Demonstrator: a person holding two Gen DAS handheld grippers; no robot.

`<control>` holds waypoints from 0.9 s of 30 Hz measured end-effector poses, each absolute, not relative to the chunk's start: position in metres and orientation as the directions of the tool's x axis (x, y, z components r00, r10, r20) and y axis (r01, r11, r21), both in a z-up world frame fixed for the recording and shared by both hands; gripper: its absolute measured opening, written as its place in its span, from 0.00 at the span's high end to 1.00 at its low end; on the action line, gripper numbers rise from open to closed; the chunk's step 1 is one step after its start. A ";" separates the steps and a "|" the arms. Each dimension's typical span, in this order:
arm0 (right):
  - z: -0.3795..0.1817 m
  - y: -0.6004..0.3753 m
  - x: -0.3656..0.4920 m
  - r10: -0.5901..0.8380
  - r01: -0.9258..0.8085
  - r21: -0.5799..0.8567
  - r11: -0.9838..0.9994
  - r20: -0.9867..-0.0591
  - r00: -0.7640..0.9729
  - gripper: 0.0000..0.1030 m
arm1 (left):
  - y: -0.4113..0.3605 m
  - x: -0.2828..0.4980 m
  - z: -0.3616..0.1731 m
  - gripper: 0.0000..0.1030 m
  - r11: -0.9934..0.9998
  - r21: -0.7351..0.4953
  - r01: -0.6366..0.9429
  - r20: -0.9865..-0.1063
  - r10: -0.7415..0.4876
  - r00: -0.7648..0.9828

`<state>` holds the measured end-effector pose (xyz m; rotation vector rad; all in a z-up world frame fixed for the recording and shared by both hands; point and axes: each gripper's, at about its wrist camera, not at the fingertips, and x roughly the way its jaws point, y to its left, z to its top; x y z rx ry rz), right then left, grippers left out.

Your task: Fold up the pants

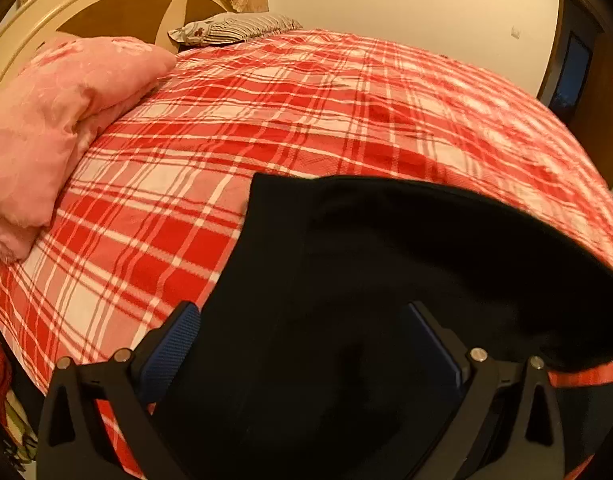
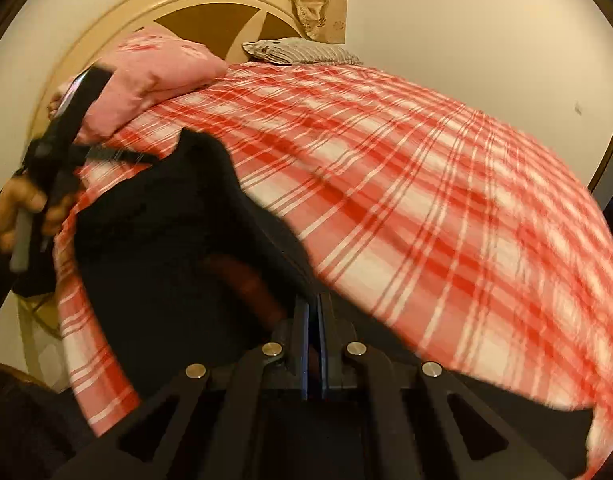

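Left wrist view: left gripper (image 1: 302,340) spread wide, blue pads (image 1: 174,344) well apart, with the black pants (image 1: 386,264) draped over and between the jaws, nothing pinched. Cloth covering the lower middle of the picture and running up and to the right, over the red plaid bedspread (image 1: 266,120); one squared corner of the garment (image 1: 262,184) just ahead and slightly left of the tool. Pink pillow (image 1: 58,112) far left by the headboard (image 1: 106,4), striped pillow (image 1: 234,28) further back, both well apart from the pants. Right wrist view: right gripper (image 2: 315,320) pressed together, blue pads face to face with only a thin slit between; a fold of the pants seemingly pinched there, though dark cloth on dark jaws makes certainty hard. Pants (image 2: 166,220) stretching away up and to the left, toward the other tool (image 2: 66,132) held in the person's hand (image 2: 22,208) near the pink pillow (image 2: 154,64). Long axis of the garment thus lying roughly between the two tools, sagging above the bedspread (image 2: 426,200). Heavy blur on the plaid. Likely next: closing the open left jaws on the near edge, since that side alone lacks a grip; pants lying directly within them, so little reach needed.
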<state>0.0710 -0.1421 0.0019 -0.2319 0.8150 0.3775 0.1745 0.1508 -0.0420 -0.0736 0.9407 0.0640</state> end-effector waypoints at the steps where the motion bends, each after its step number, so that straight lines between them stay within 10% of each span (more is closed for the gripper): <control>1: -0.005 -0.139 0.065 0.239 -0.410 -0.052 0.910 -0.743 0.624 0.96 | 0.153 0.172 -0.039 0.00 0.995 -0.054 -0.085 -0.805 0.007 0.593; 13: -0.061 -0.129 0.042 0.221 -0.337 -0.003 0.941 -0.749 0.625 0.96 | 0.161 0.199 -0.038 0.00 0.943 -0.317 -0.102 -0.787 -0.202 0.582; 23: -0.065 -0.131 0.042 0.215 -0.340 -0.012 0.940 -0.752 0.622 0.96 | 0.146 0.256 -0.059 0.01 0.936 -0.306 -0.174 -0.865 -0.197 0.462; 27: -0.054 -0.133 0.042 0.213 -0.337 -0.021 0.941 -0.736 0.642 0.96 | 0.147 0.259 -0.073 0.34 0.948 -0.252 -0.195 -0.893 -0.150 0.424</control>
